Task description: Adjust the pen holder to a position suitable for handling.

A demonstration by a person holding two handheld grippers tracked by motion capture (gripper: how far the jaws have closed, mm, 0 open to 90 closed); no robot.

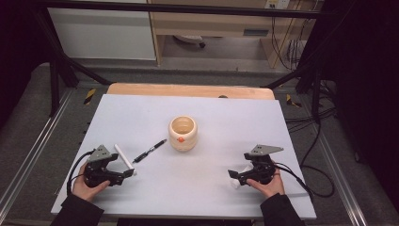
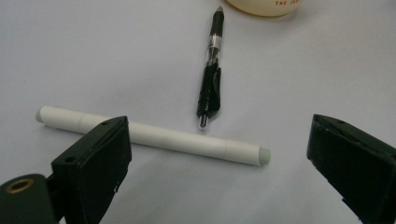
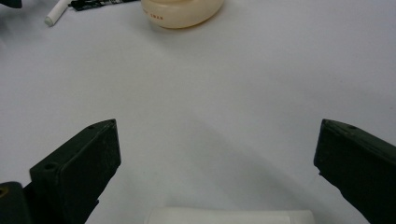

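Two risks can be judged here. The white marker (image 2: 154,137), lying flat on the bench (image 1: 211,188) across the front of the left gripper (image 2: 215,154), could be rolled away if only one jaw touches it, and the black pen (image 2: 211,70) just beyond could be nudged toward the cream cup (image 1: 183,133). The left gripper is held low, jaws spread wide with nothing grasped. The right gripper (image 3: 217,158) is likewise released, poised above a white eraser-like block (image 3: 231,216).
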